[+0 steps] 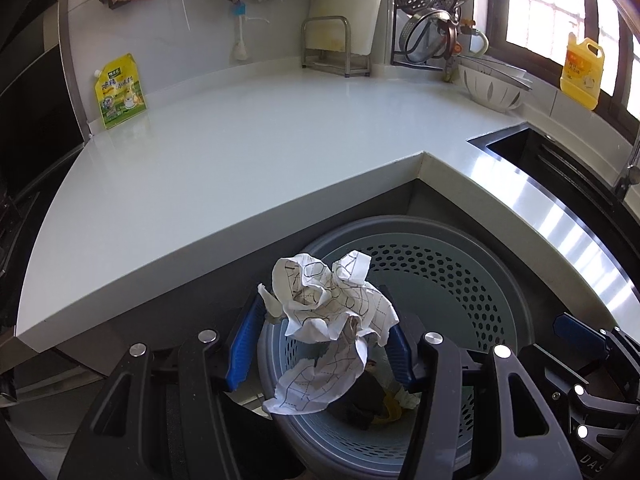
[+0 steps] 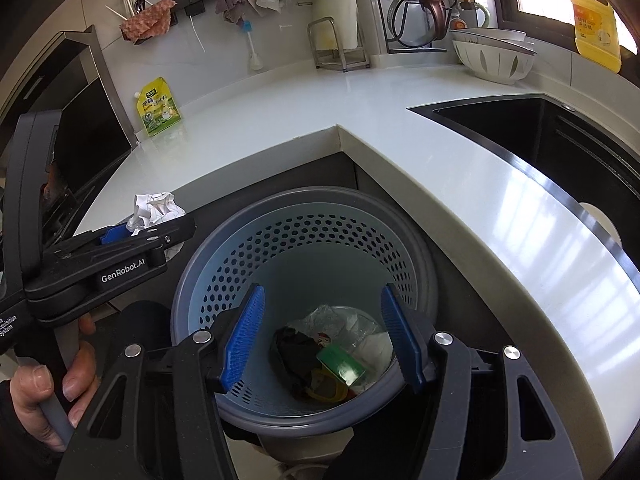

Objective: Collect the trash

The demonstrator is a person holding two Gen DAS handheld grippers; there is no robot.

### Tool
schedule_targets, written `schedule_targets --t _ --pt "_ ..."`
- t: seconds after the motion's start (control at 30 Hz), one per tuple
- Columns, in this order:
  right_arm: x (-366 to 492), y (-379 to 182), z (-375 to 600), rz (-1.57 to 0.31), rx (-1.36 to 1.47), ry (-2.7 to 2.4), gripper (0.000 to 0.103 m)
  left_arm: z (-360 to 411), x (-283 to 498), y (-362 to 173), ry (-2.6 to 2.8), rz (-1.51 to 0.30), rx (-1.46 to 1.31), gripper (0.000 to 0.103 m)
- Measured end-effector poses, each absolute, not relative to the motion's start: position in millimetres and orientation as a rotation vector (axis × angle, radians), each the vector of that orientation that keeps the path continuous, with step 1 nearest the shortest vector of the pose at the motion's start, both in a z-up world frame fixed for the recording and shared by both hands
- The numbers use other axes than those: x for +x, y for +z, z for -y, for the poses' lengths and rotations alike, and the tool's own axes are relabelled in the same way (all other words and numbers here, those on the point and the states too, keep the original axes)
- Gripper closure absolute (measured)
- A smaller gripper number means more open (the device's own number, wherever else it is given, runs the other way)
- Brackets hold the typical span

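Observation:
My left gripper (image 1: 324, 320) is shut on a crumpled white paper (image 1: 332, 308) printed with dark lines, its loose end hanging down. It holds the paper over the near-left rim of a grey-blue perforated trash bin (image 1: 420, 228) standing below the counter corner. From the right wrist view the left gripper (image 2: 148, 236) and its paper (image 2: 154, 208) sit at the bin's left edge. My right gripper (image 2: 322, 300) is open above the bin (image 2: 304, 196) with nothing between its blue pads. Inside the bin lie a black wad (image 2: 294, 352), a green box (image 2: 342, 364) and clear plastic (image 2: 340, 320).
An L-shaped white counter (image 1: 240, 152) wraps behind the bin. A yellow-green pouch (image 2: 158, 108) stands at its back left. The black sink (image 2: 560, 140), white bowls (image 2: 496, 56) and a yellow detergent bottle (image 2: 596, 28) are at the right. A hand (image 2: 40, 392) grips the left gripper's handle.

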State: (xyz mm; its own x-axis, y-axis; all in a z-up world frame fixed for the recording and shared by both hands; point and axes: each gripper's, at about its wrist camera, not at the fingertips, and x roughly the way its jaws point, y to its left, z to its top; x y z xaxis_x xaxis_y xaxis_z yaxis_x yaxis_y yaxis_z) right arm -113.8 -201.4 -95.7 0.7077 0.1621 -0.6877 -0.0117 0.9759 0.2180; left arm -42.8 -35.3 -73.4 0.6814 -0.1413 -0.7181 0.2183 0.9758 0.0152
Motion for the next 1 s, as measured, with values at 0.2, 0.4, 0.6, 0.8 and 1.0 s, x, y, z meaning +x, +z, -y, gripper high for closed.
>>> schedule_targets --t 0.2,0.4,0.6,0.8,1.0 --pt "-112 -98 207 -0.783 0.231 0.088 0.043 33 -40 -76 -0.195 -0.803 0.091 0.03" --pt "-113 -97 212 -0.774 0.251 0.09 0.041 32 -40 -79 -0.182 -0.81 0.094 0.024" --pt "-113 -96 210 -0.771 0.256 0.096 0.041 29 -42 -79 -0.174 -0.809 0.094 0.021" --pt "-115 -93 210 -0.766 0.255 0.098 0.04 25 -44 -75 -0.162 -0.799 0.089 0.016" --pt "-118 -88 208 -0.75 0.249 0.094 0.038 19 -49 -66 -0.146 -0.778 0.078 0.009"
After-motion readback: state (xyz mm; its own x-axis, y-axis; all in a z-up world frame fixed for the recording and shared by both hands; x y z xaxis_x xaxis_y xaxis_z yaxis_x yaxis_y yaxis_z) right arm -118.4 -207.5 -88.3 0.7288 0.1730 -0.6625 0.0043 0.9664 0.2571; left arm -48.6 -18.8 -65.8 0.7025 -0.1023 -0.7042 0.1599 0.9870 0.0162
